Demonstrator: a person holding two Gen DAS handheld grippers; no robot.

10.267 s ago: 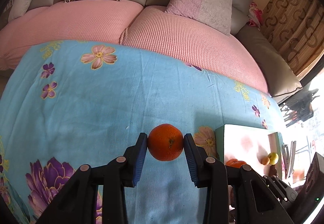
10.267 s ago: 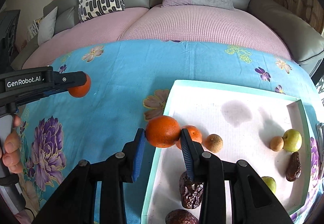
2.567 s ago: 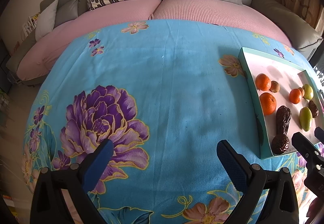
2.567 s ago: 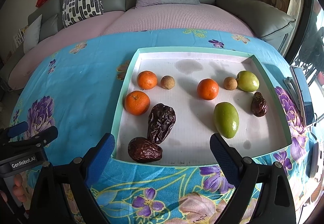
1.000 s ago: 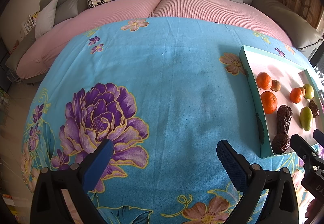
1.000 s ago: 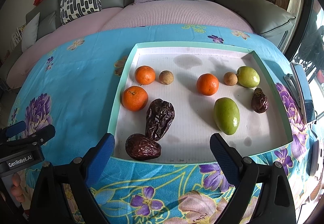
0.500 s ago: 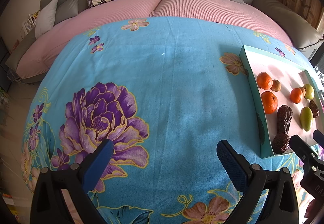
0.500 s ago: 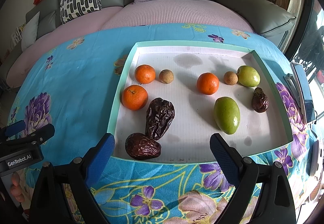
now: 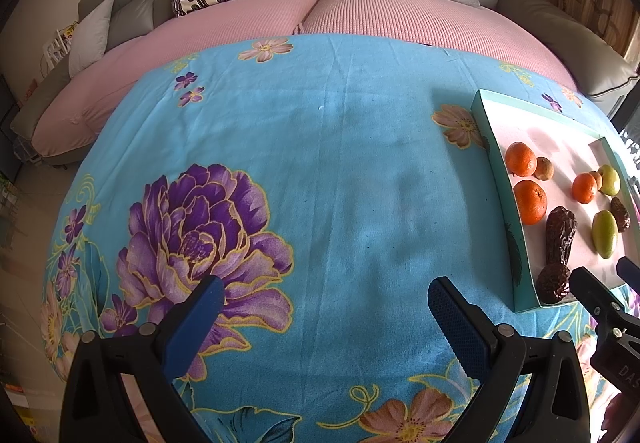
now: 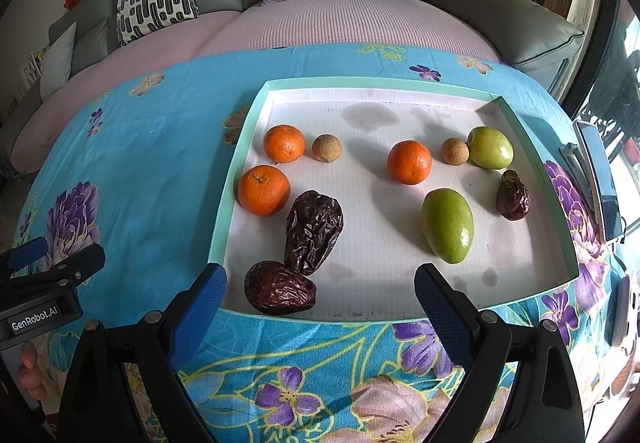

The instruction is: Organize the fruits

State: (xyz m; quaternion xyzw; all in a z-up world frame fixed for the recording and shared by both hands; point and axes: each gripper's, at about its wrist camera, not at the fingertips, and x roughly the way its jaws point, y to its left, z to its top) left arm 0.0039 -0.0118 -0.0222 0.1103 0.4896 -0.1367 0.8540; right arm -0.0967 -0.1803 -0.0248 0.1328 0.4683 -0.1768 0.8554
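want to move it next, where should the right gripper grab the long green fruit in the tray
Grip the long green fruit across its narrow middle, coming from above with the open right gripper. It lies flat, long axis running near to far, with bare tray on both flanks.

Table under blue floral cloth (image 9: 340,163); mint-rimmed white tray (image 10: 236,179) sits on cloth at its right side. Phone-like device (image 10: 600,179) lies on cloth just beyond tray's right rim. Rest of cloth bare, pink-covered sofa (image 9: 400,15) behind
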